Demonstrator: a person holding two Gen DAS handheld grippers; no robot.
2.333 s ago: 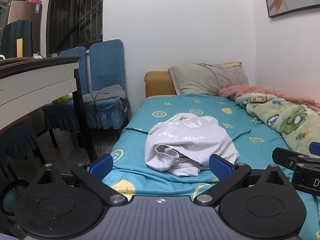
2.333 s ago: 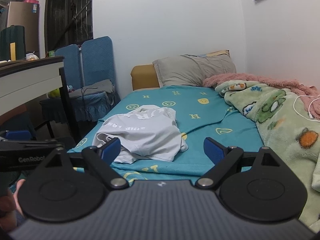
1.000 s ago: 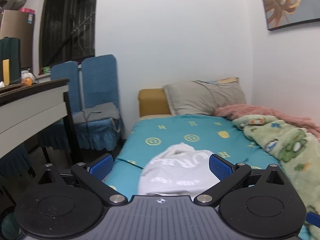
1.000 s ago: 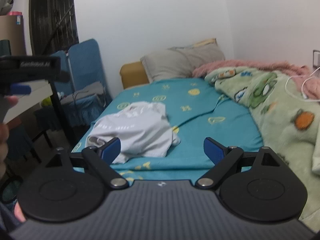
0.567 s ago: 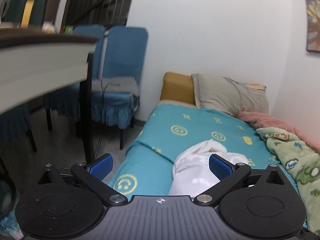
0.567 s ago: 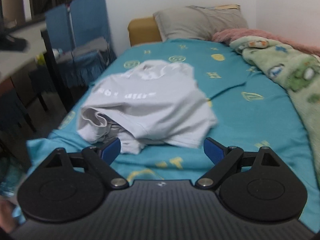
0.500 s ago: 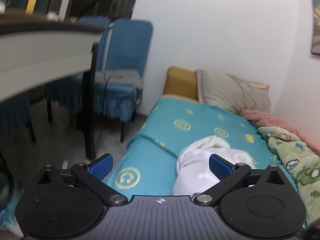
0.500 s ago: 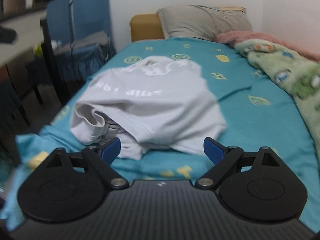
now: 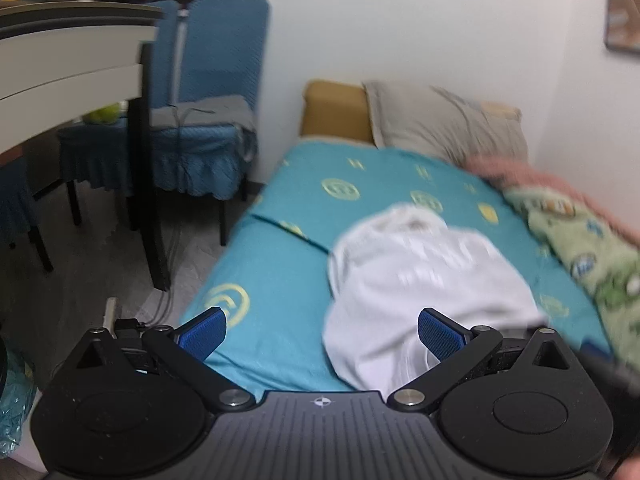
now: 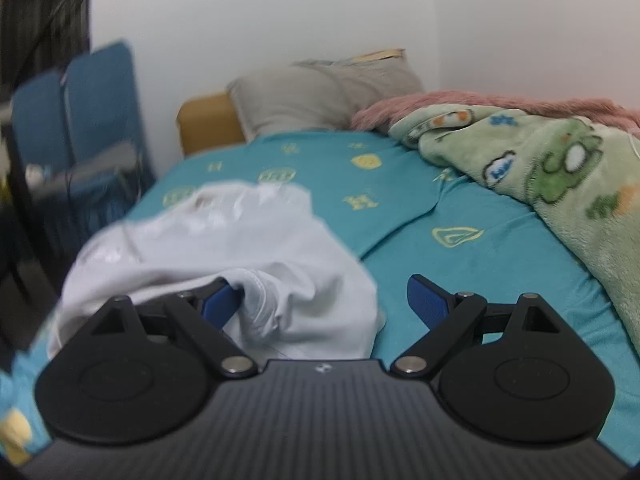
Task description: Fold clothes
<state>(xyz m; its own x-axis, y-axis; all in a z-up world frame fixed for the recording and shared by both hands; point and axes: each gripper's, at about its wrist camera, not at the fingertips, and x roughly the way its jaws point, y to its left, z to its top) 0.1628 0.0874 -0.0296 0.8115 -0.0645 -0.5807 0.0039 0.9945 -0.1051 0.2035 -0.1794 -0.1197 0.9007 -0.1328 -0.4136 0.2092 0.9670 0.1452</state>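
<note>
- Left wrist view: left gripper [image 9: 322,330] jaws spread wide, nothing between the blue pads [image 9: 202,332].
- White garment [image 9: 424,280] lies crumpled on the teal bed sheet [image 9: 360,184], right of centre in the frame; blurred, printed lettering on it unreadable.
- The right pad sits in front of the garment's near edge; contact can't be told. The left pad is over bare sheet by a yellow smiley print.
- Grey pillow [image 9: 444,124] at the head of the bed against a mustard headboard [image 9: 336,110]; green cartoon blanket [image 9: 580,236] along the right side with a pink blanket [image 9: 516,172] behind it.
- Left of the bed: blue-covered chairs [image 9: 208,92], white table edge [image 9: 68,64] with a dark leg, grey floor. Picture frame corner [image 9: 622,16] on the wall at upper right.
- Right wrist view: right gripper [image 10: 324,304] jaws also wide apart, not clamped on anything.
- White garment [image 10: 224,256] is bunched at the near left part of the bed, close under the gripper; a hemmed fold of it lies against the left pad [image 10: 220,304], partly covering it. The right pad is over bare teal sheet [image 10: 460,248], apart from the cloth.
- Green cartoon blanket [image 10: 552,172] heaped along the right, pink blanket [image 10: 460,106] behind it, grey pillow [image 10: 320,92] and mustard headboard [image 10: 206,122] at the far end.
- Blue chairs [image 10: 80,108] at far left, heavily blurred.
</note>
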